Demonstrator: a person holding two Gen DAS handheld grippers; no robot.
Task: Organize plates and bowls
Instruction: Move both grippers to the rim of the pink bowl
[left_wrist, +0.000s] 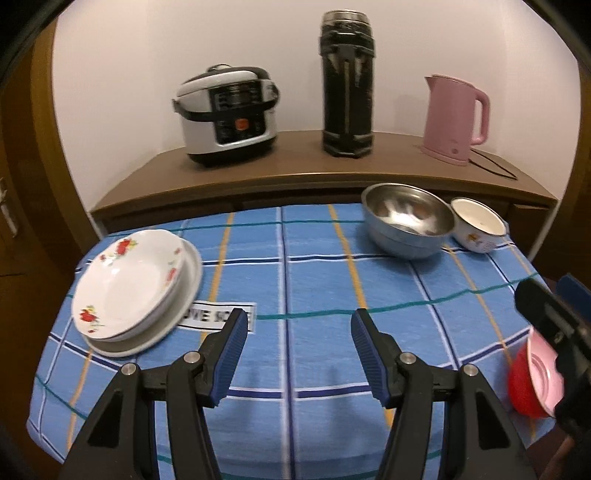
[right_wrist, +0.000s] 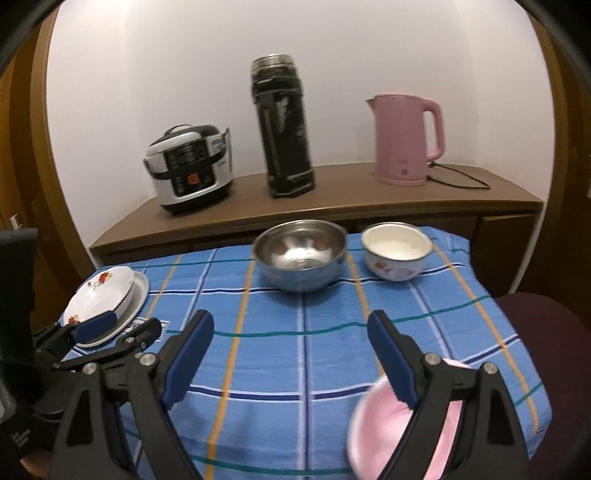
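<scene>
A flowered white plate (left_wrist: 125, 280) lies on a larger white plate (left_wrist: 192, 273) at the table's left; the stack also shows in the right wrist view (right_wrist: 99, 299). A steel bowl (left_wrist: 406, 218) (right_wrist: 301, 253) and a white enamel bowl (left_wrist: 478, 225) (right_wrist: 397, 254) stand at the far side. A red bowl with pink inside (left_wrist: 532, 384) (right_wrist: 391, 428) sits at the near right. My left gripper (left_wrist: 299, 325) (right_wrist: 110, 326) is open and empty above the cloth, right of the plates. My right gripper (right_wrist: 291, 325) is open, its right finger (right_wrist: 391, 350) over the pink bowl's rim.
Blue checked cloth (left_wrist: 317, 280) covers the table; a printed label (left_wrist: 218, 315) lies beside the plates. Behind, a wooden sideboard (left_wrist: 295, 162) holds a rice cooker (left_wrist: 229, 114), a black thermos (left_wrist: 347, 85) and a pink kettle (left_wrist: 454, 118). A dark chair (right_wrist: 543, 332) stands right.
</scene>
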